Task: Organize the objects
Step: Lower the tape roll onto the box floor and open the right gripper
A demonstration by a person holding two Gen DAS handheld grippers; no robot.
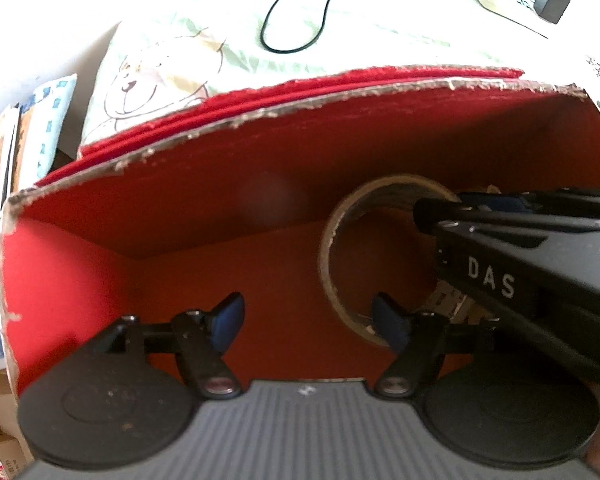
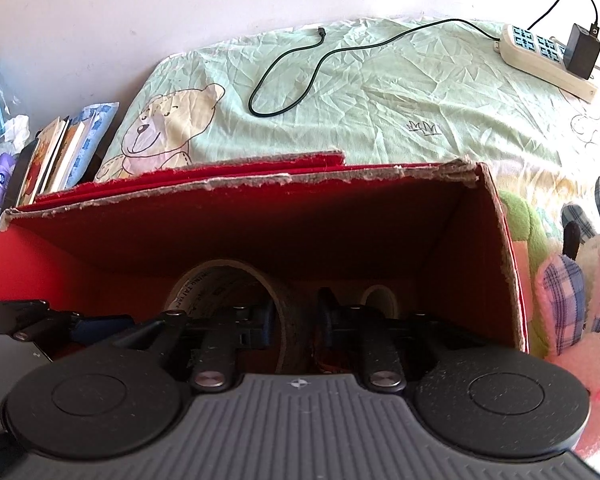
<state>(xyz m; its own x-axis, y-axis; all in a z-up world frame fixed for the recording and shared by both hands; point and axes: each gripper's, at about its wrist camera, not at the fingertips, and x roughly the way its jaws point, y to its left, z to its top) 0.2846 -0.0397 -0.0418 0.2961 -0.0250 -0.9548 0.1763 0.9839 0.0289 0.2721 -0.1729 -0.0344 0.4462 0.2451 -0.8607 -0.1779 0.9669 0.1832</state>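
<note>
Behind the box, a crumpled pale green bedsheet with a teddy-bear print (image 2: 380, 92), carrying a looped black cable (image 2: 300, 80) and a cream power strip with a black adapter plugged in (image 2: 548, 60); upright picture books (image 2: 56, 152) stacked at the left, pink and plaid plush toys (image 2: 580, 280) just beside the box's right wall. Open red cardboard box with torn, frayed rims (image 2: 500, 260), reached into by both tools. Inside, standing on edge, a large brown roll of packing tape (image 2: 236, 280), with print on its cardboard core too small to read; smaller pale roll (image 2: 380, 300) behind it near the right wall. Right tool (image 2: 296, 320) pinching the big roll's wall, one finger inside the ring, one outside. Left tool (image 1: 306, 320) spread wide over the bare red floor, holding nothing. White letters "DAS" on the right tool's black body in the left wrist view.
</note>
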